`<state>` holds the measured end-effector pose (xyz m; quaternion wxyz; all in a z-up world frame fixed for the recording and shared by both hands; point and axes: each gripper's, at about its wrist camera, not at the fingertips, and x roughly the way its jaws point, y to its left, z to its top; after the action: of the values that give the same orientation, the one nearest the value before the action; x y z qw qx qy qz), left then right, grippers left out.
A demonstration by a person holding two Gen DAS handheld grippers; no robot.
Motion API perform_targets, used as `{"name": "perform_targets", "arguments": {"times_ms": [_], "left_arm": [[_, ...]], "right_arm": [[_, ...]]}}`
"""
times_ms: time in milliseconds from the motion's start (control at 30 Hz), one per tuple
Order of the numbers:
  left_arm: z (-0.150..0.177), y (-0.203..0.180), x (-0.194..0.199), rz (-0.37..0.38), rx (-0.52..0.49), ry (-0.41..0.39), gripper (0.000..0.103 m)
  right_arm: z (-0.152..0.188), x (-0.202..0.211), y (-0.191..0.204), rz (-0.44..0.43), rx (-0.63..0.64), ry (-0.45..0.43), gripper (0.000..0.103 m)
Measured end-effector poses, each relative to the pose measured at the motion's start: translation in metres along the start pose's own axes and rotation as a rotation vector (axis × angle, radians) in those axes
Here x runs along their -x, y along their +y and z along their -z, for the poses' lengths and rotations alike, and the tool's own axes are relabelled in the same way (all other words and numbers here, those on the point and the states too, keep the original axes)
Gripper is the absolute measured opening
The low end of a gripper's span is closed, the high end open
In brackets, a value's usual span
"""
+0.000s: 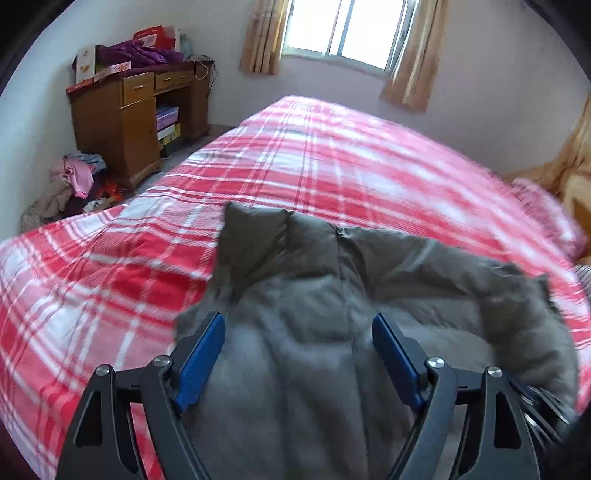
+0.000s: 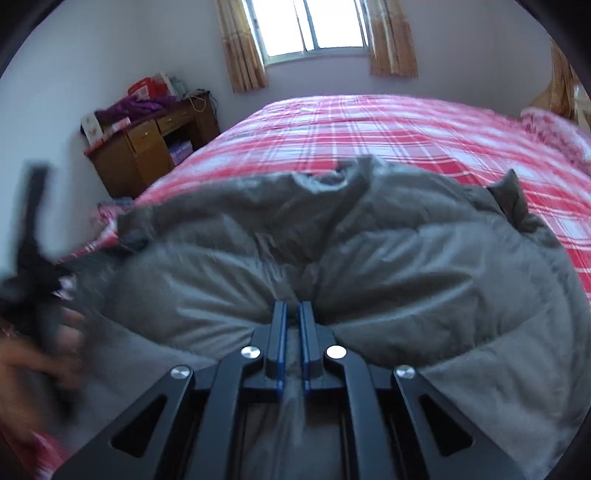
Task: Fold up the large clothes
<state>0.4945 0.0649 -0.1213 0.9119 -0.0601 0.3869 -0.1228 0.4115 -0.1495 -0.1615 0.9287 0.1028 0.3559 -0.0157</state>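
Nearest the right wrist camera, the right gripper (image 2: 291,314) stands with its jaws almost together, a narrow fold of the grey padded jacket (image 2: 369,251) pinched between the blue pads. In the left wrist view the left gripper (image 1: 297,332) has its fingers spread wide over the same jacket, the cloth lying between them but with neither pad seen pressing on it. At the left edge of the right view a person's hand (image 2: 33,365) shows, blurred.

The jacket lies bunched on the near part of the bed (image 1: 332,155), on the red plaid cover, collar end toward the window (image 1: 347,26).

Assessment: the garment appears quilted, puffy and light; soft, with no stiffness to keep a crease. The shell looks smooth and probably slick, so a shallow pinch may slip out. Padding will likely spring back after folding. Recommended hold: seams, hem or collar, where the layers are thin and firm.
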Motion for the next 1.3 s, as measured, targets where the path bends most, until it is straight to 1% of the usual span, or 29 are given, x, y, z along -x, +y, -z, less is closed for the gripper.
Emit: {"name": "perform_targets", "arguments": {"times_ms": [67,200,267,367,400,467,500,533,600,667,733,767,800,833,867,933,967,1000,1033,1100,1133,1233,1267,1300], "left_arm": [[0.011,0.015,0.024,0.016,0.04,-0.027,0.082],[0.049,0.05,0.066,0.064,0.174,-0.08,0.082],[0.066,0.058,0.081,0.092,0.226,-0.085,0.082],[0.087,0.053,0.098,0.164,0.263,-0.097,0.082],[0.091,0.052,0.102,0.169,0.265,-0.1,0.082],[0.104,0.048,0.108,0.156,0.28,-0.099,0.082],[0.113,0.048,0.109,0.161,0.304,-0.093,0.082],[0.121,0.047,0.11,0.169,0.337,-0.086,0.082],[0.136,0.048,0.11,0.193,0.405,-0.081,0.082],[0.145,0.046,0.102,0.208,0.448,-0.057,0.082],[0.147,0.041,0.09,0.209,0.452,-0.017,0.082],[0.147,0.039,0.088,0.201,0.451,-0.022,0.082],[0.145,0.037,0.087,0.201,0.445,-0.044,0.082],[0.143,0.035,0.084,0.21,0.445,-0.04,0.082],[0.14,0.033,0.08,0.22,0.455,-0.026,0.083],[0.137,0.032,0.077,0.245,0.486,-0.024,0.083],[0.141,0.031,0.079,0.284,0.513,-0.017,0.083],[0.144,0.029,0.08,0.306,0.528,-0.017,0.083],[0.148,0.029,0.081,0.317,0.533,-0.021,0.083],[0.151,0.025,0.081,0.315,0.521,-0.043,0.083],[0.148,0.024,0.078,0.321,0.522,-0.046,0.083],[0.132,0.029,0.058,0.387,0.608,-0.082,0.084],[0.124,0.027,0.051,0.407,0.624,-0.092,0.085],[0.118,0.024,0.046,0.423,0.619,-0.099,0.085]], "right_arm": [[0.002,-0.005,-0.002,-0.008,-0.013,0.015,0.008],[0.001,-0.006,-0.006,-0.015,-0.025,0.032,0.008],[0.002,-0.004,-0.004,-0.006,-0.019,0.03,0.008],[0.001,-0.004,-0.003,0.0,-0.014,0.031,0.008],[0.001,-0.003,-0.002,-0.001,-0.014,0.036,0.008],[-0.004,-0.003,-0.004,-0.007,-0.017,0.06,0.008],[-0.008,0.0,-0.003,-0.008,-0.021,0.077,0.01],[-0.012,0.009,-0.002,-0.026,-0.03,0.073,0.01],[-0.016,0.03,0.002,-0.073,-0.04,0.016,0.01],[-0.017,0.045,0.012,-0.072,-0.016,-0.021,0.01],[-0.013,0.041,0.019,-0.084,-0.017,-0.009,0.011],[-0.008,0.03,0.022,-0.09,-0.019,0.025,0.011],[0.0,0.017,0.024,-0.068,-0.011,0.065,0.011],[0.007,0.007,0.025,-0.05,0.004,0.078,0.01],[0.015,0.004,0.027,-0.035,0.034,0.045,0.01],[0.015,0.002,0.026,-0.032,0.032,0.048,0.01],[0.015,0.001,0.026,-0.032,0.031,0.054,0.01],[0.015,0.001,0.025,-0.034,0.029,0.056,0.01],[0.015,0.001,0.025,-0.04,0.024,0.056,0.01],[0.015,0.001,0.023,-0.053,0.012,0.056,0.01],[0.015,0.001,0.022,-0.057,0.008,0.055,0.01],[0.016,0.001,0.015,-0.067,0.0,0.052,0.01],[0.014,0.001,0.012,-0.072,-0.003,0.054,0.01],[0.014,0.001,0.005,-0.081,-0.009,0.057,0.01]]}}
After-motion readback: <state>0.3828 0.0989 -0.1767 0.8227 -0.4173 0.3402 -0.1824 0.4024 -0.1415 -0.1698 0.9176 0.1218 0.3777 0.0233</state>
